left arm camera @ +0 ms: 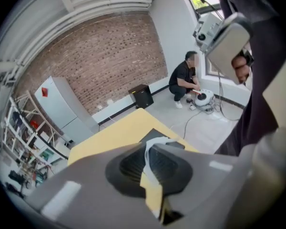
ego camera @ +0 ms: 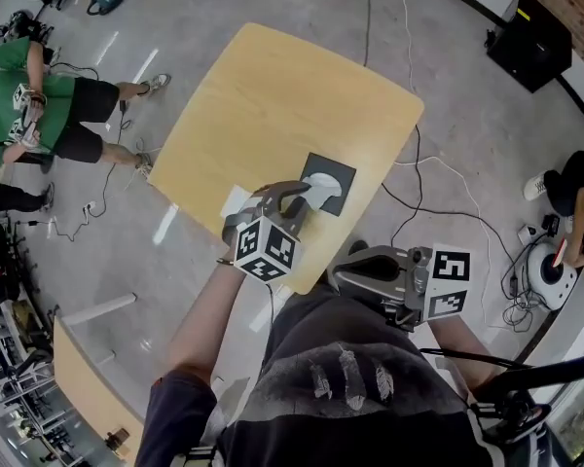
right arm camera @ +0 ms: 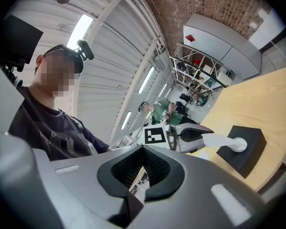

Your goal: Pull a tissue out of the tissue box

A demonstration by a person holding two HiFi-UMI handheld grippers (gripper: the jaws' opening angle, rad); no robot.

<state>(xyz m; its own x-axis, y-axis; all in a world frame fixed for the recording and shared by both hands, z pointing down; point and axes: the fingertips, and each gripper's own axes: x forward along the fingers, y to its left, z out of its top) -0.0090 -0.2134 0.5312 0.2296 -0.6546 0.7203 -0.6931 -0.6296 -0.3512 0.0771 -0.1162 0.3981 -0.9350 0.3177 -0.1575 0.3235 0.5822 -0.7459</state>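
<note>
Tabletop (ego camera: 273,95): tissue (left arm camera: 147,157) pinch, left gripper view.

We see a smooth, matt, wood-look table (ego camera: 273,95), a matt black tissue box (ego camera: 345,177), and a soft, creased white paper tissue (ego camera: 321,185). The left gripper (ego camera: 294,200) is matt grey plastic with ribbed black pads (left arm camera: 132,167). The grey floor (ego camera: 467,95) around shines faintly.
</note>
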